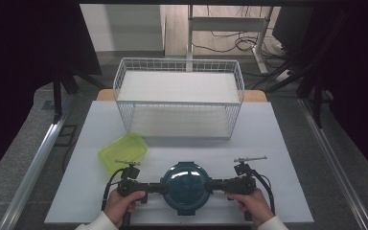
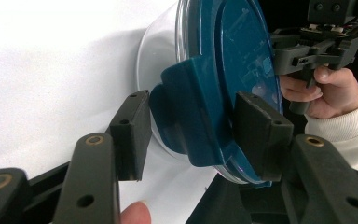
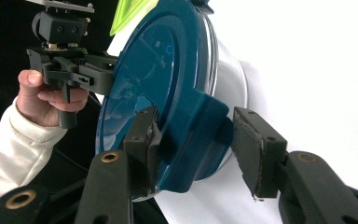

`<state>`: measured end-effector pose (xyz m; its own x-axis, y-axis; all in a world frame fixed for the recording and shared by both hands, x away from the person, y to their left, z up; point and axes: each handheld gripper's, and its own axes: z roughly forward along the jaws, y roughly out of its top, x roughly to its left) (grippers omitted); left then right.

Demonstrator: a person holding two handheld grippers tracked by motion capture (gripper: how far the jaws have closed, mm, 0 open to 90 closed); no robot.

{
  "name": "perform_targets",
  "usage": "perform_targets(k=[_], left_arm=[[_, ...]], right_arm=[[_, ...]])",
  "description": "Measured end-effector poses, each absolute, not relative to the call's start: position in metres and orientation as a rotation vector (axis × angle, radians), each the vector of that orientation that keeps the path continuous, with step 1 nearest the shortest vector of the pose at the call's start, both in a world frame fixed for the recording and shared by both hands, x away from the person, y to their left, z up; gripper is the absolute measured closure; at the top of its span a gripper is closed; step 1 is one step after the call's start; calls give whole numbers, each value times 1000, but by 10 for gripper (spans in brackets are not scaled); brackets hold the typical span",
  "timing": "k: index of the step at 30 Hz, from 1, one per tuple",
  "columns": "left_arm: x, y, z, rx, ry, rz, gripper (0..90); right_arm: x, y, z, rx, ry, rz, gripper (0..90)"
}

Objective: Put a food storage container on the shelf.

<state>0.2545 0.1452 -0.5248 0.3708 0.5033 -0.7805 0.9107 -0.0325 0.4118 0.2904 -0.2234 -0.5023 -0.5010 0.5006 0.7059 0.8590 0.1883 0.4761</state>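
A round clear container with a dark teal lid (image 1: pixel 186 187) sits on the white table near its front edge. My left gripper (image 1: pixel 160 188) reaches in from the left and my right gripper (image 1: pixel 212 186) from the right, each level with the lid's rim. In the left gripper view a teal side clasp (image 2: pixel 186 116) of the lid lies between my left gripper's (image 2: pixel 196 135) jaws, with the pads close around it and not squeezing. The opposite clasp (image 3: pixel 200 130) lies between my right gripper's (image 3: pixel 198 140) jaws. One pad rests against the lid top and the other stands just off the clasp.
A shallow box with a yellow-green lid (image 1: pixel 123 152) lies just behind and left of the round container. A white wire basket (image 1: pixel 179 96) stands across the back of the table (image 1: pixel 268 143). A metal rail (image 1: pixel 33 167) runs along the left side.
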Motion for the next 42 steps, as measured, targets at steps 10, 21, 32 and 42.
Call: perform_targets(k=[10,21,32,42], left_arm=[[257,138,-527,1694,1241,-599,384],[256,141,-526,1683,1224,-607,427],[252,144,-522,1628,1225,-606,538],[249,143,-515,1635,1212,-583,562]], right_arm=[[290,-223,-501,-1265,-2095,-1244,523],[289,-225,-502,-1265,-2083,-1243,532],[284,-227,-503,-1303,-2044,-1232,546],[280,-228,-501,-1341,-2011,-1226,562]])
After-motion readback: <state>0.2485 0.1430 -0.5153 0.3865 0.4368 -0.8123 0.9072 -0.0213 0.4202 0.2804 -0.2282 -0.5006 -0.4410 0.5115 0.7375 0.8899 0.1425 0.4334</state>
